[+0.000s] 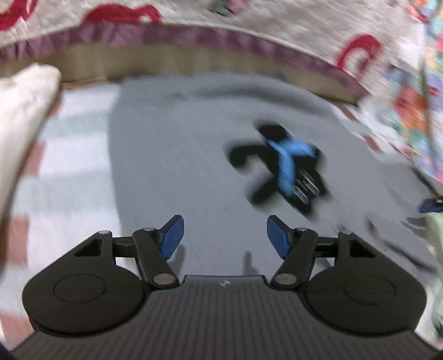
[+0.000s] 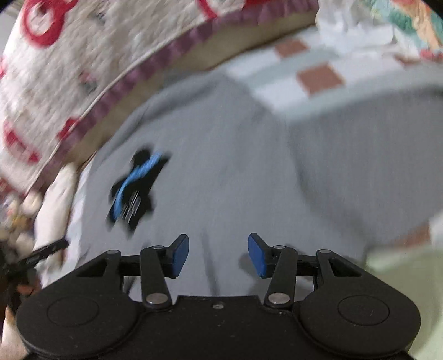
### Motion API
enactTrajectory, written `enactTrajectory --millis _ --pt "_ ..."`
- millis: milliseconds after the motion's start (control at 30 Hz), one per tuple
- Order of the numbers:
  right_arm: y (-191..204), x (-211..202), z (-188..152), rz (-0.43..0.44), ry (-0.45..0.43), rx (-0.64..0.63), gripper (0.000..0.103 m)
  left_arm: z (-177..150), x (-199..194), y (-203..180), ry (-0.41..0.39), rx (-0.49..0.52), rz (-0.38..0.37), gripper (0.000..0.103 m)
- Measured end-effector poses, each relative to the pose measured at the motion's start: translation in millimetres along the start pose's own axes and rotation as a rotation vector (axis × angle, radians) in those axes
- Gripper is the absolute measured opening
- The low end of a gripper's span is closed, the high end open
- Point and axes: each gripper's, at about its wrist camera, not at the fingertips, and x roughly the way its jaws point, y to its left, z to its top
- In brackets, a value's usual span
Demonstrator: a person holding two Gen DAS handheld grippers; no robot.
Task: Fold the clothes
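The left gripper (image 1: 224, 235) has its jaws spread wide with nothing between the blue pads (image 1: 172, 237); only grey cloth shows in the gap. The right gripper (image 2: 218, 256) is the same, jaws parted and empty, poised low over the same cloth. That both are unloaded and aimed down at the fabric suggests they are between grasps, positioned to pick an edge, not carrying one.

Beneath both lies the grey garment (image 1: 180, 155), spread broadly on the bed, its front up so that the black-and-blue printed figure (image 1: 285, 169) shows. Laying it flat like this makes sense for folding: the edges lie open to reach and the panels can be turned over one another cleanly. In the right wrist view a soft ridge runs up the cloth from the jaws, and the garment's far part curves off to the right, so it is not perfectly smooth.

Around it, the checked bedsheet (image 2: 307, 69) of pale and reddish squares shows beyond the garment's edges. A quilt (image 1: 193, 19) with red motifs and a purple border stands along the far side, and a cream cloth (image 1: 25, 91) lies at the left. Both views are blurred, so finer detail cannot be told.
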Motion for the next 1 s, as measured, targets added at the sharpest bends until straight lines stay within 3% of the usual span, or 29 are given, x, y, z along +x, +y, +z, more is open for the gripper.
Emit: enactTrajectory --millis 133,267,367,500,533,600,700,733,800,833,867,933,1000 --pt "22.2 -18.8 -41.6 0.029 0.046 -0.115 0.058 -37.2 -38.3 -33.1 0.082 0.159 -0.012 0.067" --pt "31.3 -26.0 -68.6 0.030 0.037 -0.148 0.059 -68.0 -62.3 -50.0 0.179 0.279 -0.033 0.069" --pt "33.9 -21.0 -86.7 0.000 0.024 -0.155 0.059 -86.2 -66.2 -60.9 0.247 0.352 -0.038 0.070" --pt "29.1 -6.3 -102.9 -0.032 -0.019 -0.070 0.060 -108.9 -72.3 -80.2 0.299 0.491 -0.074 0.076" --pt "26.3 -2.6 -106.3 -0.027 -0.028 -0.041 0.060 -114.1 -71.3 -85.1 0.289 0.533 -0.038 0.081" --pt "21.2 4.5 -112.5 -0.028 -0.061 0.014 0.061 -122.0 -64.6 -92.2 0.269 0.592 0.065 0.082" --pt "18.4 8.1 -117.5 -0.036 -0.147 0.061 0.061 -121.2 -48.5 -91.3 0.314 0.586 0.137 0.081" --pt "18.9 8.6 -116.7 -0.033 -0.165 0.056 0.060 -120.2 -46.9 -91.2 0.312 0.589 0.146 0.079" --pt "20.3 9.3 -113.5 -0.030 -0.188 0.027 0.045 -117.3 -46.7 -90.1 0.296 0.583 0.162 0.062" --pt "20.7 9.8 -110.9 -0.043 -0.193 0.002 0.028 -115.6 -47.7 -88.7 0.288 0.574 0.158 0.034" --pt "20.4 10.1 -108.5 -0.054 -0.199 -0.010 0.026 -113.8 -48.5 -87.0 0.281 0.566 0.142 0.017" --pt "19.1 11.1 -104.4 -0.065 -0.210 -0.016 0.026 -114.4 -48.6 -89.8 0.262 0.577 0.153 0.016" --pt "20.7 15.9 -101.3 -0.082 -0.201 -0.027 0.028 -115.6 -48.4 -93.5 0.243 0.591 0.172 0.023"
